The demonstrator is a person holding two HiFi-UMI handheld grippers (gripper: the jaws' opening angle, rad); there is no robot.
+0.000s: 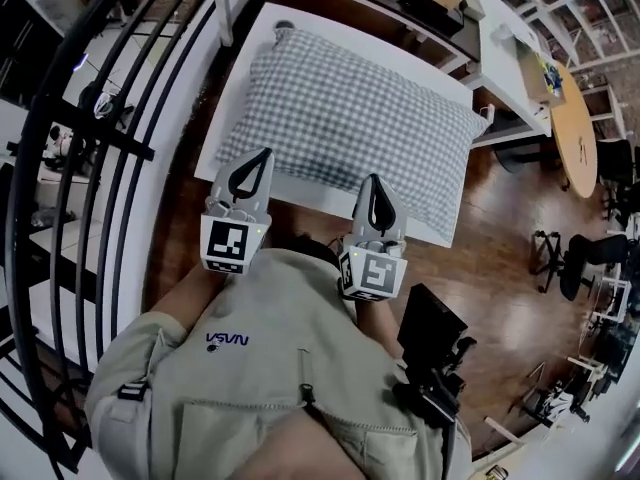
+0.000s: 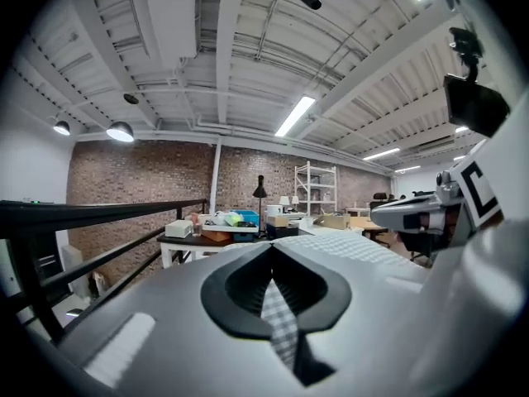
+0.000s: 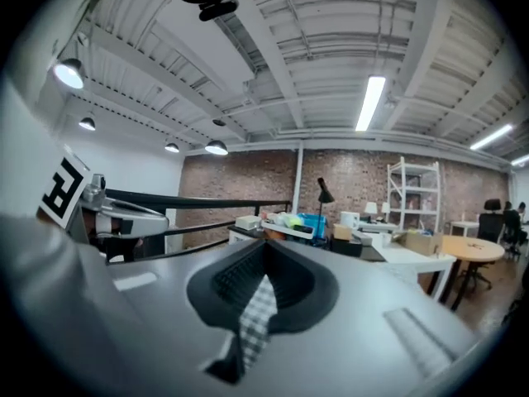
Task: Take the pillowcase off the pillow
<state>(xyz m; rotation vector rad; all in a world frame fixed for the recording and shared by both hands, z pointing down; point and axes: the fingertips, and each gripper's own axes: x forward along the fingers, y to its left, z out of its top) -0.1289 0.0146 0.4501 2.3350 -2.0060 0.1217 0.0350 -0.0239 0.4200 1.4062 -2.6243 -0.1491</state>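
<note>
Pillowcase [image 1: 350, 128], grey-and-white check, is on the pillow, which lies flat across the white table [image 1: 243, 78] in the head view. Both claws are in at its near long edge. The left gripper [image 1: 262, 158] has the edge near the left corner and the right gripper [image 1: 375, 193] has it further along, well apart from its partner. That wide spacing looks deliberate: two holds on one hem let the cloth be drawn evenly rather than bunched. Whether this near edge is the open end can't be told from up here.

Over to the left gripper view: the jaws are pressed together, with a narrow strip of checked fabric [image 2: 281, 325] nipped between the pads. The pillow's top runs away level beyond the tips, so the claw points along the surface, not down into it.

Right gripper view, same story: the jaws are closed tight on a tongue of check cloth [image 3: 254, 321], and the other claw shows off at the left. It looks like the stripping pull is only starting, since the case looks fully on.
</note>
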